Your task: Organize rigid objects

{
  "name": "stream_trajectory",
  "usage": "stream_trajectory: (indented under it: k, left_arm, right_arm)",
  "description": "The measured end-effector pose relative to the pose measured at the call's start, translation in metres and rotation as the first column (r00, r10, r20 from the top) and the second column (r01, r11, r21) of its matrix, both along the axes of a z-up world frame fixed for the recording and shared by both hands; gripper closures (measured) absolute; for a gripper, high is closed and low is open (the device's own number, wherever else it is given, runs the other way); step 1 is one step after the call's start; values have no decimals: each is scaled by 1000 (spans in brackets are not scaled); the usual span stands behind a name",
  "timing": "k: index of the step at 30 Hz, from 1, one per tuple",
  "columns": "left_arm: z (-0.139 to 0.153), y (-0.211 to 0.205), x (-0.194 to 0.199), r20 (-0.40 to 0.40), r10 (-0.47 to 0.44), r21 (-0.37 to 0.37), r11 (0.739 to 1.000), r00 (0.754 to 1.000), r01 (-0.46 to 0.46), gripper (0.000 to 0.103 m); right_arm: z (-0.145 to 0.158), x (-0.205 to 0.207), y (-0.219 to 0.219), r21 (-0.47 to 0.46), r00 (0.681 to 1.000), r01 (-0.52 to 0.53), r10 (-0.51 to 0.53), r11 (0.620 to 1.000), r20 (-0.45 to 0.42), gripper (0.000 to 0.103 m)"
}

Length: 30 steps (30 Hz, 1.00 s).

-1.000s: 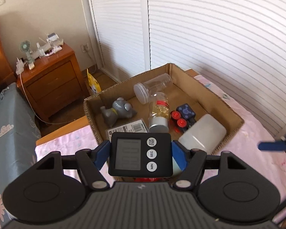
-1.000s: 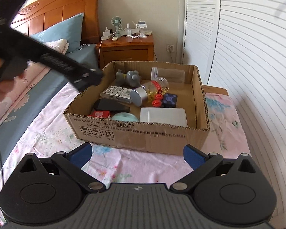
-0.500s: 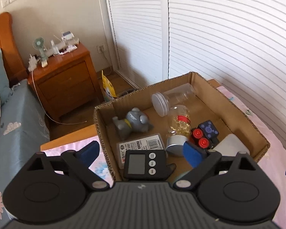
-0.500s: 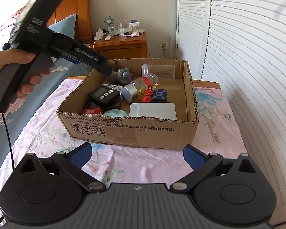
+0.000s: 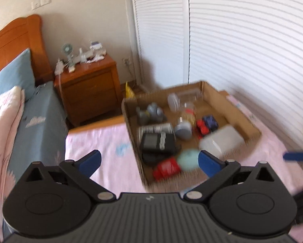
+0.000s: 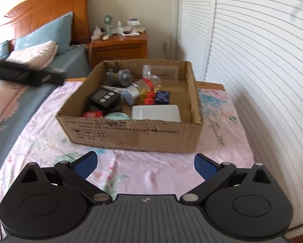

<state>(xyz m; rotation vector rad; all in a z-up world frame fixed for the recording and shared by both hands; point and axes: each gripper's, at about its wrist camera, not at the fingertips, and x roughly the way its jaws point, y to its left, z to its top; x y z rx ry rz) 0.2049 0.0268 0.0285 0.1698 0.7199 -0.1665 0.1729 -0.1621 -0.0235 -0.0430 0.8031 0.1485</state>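
A cardboard box point(image 6: 131, 133) sits on the pink floral bedspread and also shows in the left wrist view point(image 5: 250, 125). Inside lie a black digital timer point(image 6: 104, 99), a grey toy point(image 6: 123, 77), a jar with a red band point(image 6: 145, 87), a clear cup point(image 6: 161, 70), a white lidded container point(image 6: 155, 113), a blue and red block point(image 6: 157, 98), a red item point(image 6: 92, 114) and a pale green round item point(image 6: 117, 116). My left gripper point(image 5: 149, 162) is open and empty, above and left of the box. My right gripper point(image 6: 144, 163) is open and empty, in front of the box.
A wooden nightstand point(image 6: 119, 46) with a small fan and clutter stands beyond the box. The wooden headboard point(image 6: 44, 16) and pillows point(image 6: 34, 54) are at the left. White louvred doors point(image 6: 252, 60) run along the right. The left gripper's body point(image 6: 26, 75) crosses the left edge.
The left gripper opened, let the black timer go into the box, and drew back up and left. The right gripper stayed open in front of the box.
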Motion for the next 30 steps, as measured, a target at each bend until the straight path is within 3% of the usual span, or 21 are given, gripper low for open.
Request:
stream_trajectory:
  k: [7, 14, 30]
  left_arm:
    - [-16, -2, -56, -47, 97, -109, 989, 994, -102, 1]
    - [-21, -16, -75, -57, 160, -20, 987, 985, -161, 1]
    - [-23, -19, -74, -80, 183, -18, 982, 980, -185, 1]
  right_arm:
    - [2, -12, 0, -44, 998, 63, -64, 997, -22, 0]
    - [15, -26, -1, -53, 996, 83, -84, 995, -12, 0]
    - [17, -28, 2, -61, 996, 87, -88, 994, -10, 0]
